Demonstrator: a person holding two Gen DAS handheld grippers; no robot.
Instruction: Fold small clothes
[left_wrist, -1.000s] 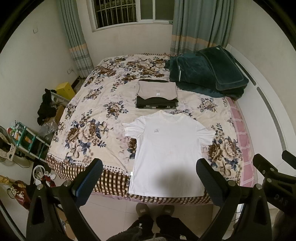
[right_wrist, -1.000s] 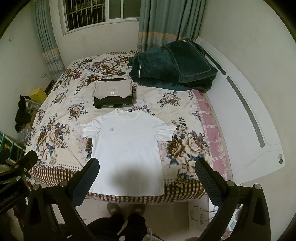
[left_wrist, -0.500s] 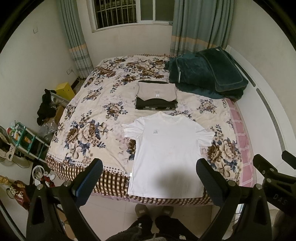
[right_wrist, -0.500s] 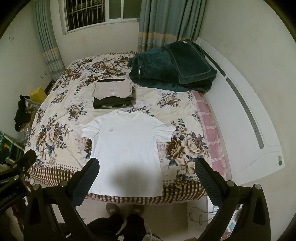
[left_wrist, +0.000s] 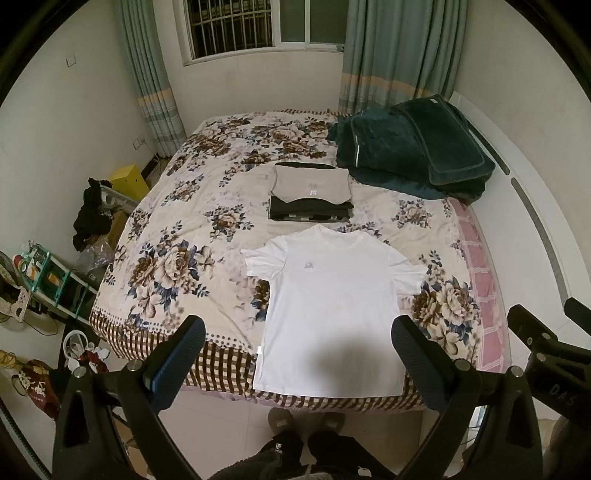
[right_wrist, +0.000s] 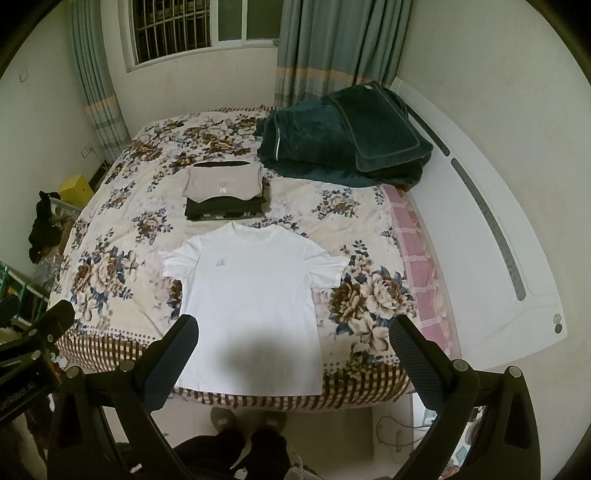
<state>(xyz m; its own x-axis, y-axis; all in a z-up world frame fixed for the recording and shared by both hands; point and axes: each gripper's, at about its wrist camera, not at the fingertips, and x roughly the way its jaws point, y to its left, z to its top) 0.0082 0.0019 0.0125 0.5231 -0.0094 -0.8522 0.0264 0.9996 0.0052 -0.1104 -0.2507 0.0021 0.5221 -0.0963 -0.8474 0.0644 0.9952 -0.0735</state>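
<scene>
A white T-shirt (left_wrist: 332, 306) lies flat and face up on the floral bed, hem at the near edge; it also shows in the right wrist view (right_wrist: 255, 306). Behind it sits a stack of folded clothes (left_wrist: 312, 197), a beige piece on top of dark ones, also in the right wrist view (right_wrist: 225, 195). My left gripper (left_wrist: 297, 354) is open and empty, held high above the shirt's hem. My right gripper (right_wrist: 293, 350) is open and empty, also high above the bed's near edge.
A dark green blanket pile (left_wrist: 410, 151) lies at the bed's far right by the white headboard (right_wrist: 480, 236). Shelves and clutter (left_wrist: 48, 273) stand on the floor at left. The person's slippers (left_wrist: 306, 421) stand at the bed's foot.
Both cameras have drifted slightly; the shirt sits a touch lower and more left in view. Nothing on the bed has moved and both grippers stay open.
</scene>
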